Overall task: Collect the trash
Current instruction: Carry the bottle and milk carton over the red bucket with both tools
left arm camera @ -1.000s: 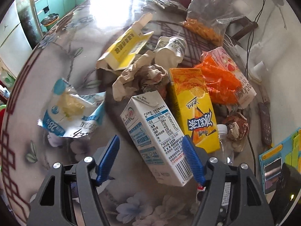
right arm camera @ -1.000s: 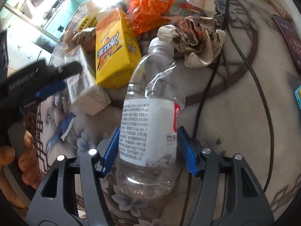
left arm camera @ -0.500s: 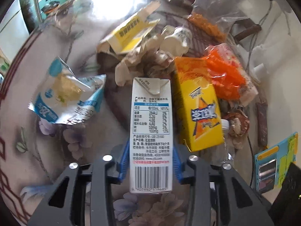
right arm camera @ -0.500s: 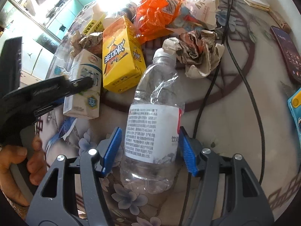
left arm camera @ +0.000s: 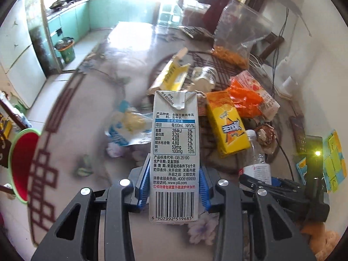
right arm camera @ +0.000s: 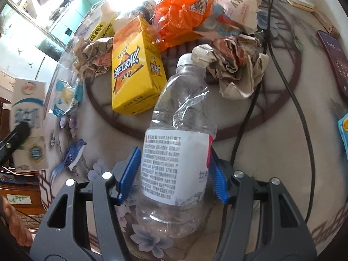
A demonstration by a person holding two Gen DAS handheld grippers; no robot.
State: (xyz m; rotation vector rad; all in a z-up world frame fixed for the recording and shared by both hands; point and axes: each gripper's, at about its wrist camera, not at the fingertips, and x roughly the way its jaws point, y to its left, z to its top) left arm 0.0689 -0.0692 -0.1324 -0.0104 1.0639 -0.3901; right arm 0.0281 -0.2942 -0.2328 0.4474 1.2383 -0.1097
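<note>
While your left tool (left arm camera: 174, 188) clamps the milk carton (left arm camera: 175, 143) by its lower half, blue pads pressed to both narrow sides, the carton hangs clear of the worktop (left arm camera: 91, 113) with its nutrition panel facing the camera. Its jaws closed onto it within the last second and now sit narrow around it. Far left, past the worktop's edge, stands a red bin with a green rim (left arm camera: 20, 163). Behind the carton lies a blue-and-white wrapper (left arm camera: 128, 130) (blurred, so its print is unreadable), and right of the carton sits the yellow tea carton (left arm camera: 227, 124), flat on its side. Beyond that are an orange plastic wrapper (left arm camera: 243, 100) and a pink snack bag (left arm camera: 258, 91).

Moving to your right tool (right arm camera: 174, 171), it straddles a clear plastic bottle (right arm camera: 178, 143) lying on the worktop, cap pointing away. Its jaws have just eased inward; the right pad touches the label, but the left pad stands a sliver off it, so no firm grip shows. A crumpled paper ball (right arm camera: 237, 67) touches the bottle's cap, and a black cable (right arm camera: 298, 113) runs down the right side.
</note>
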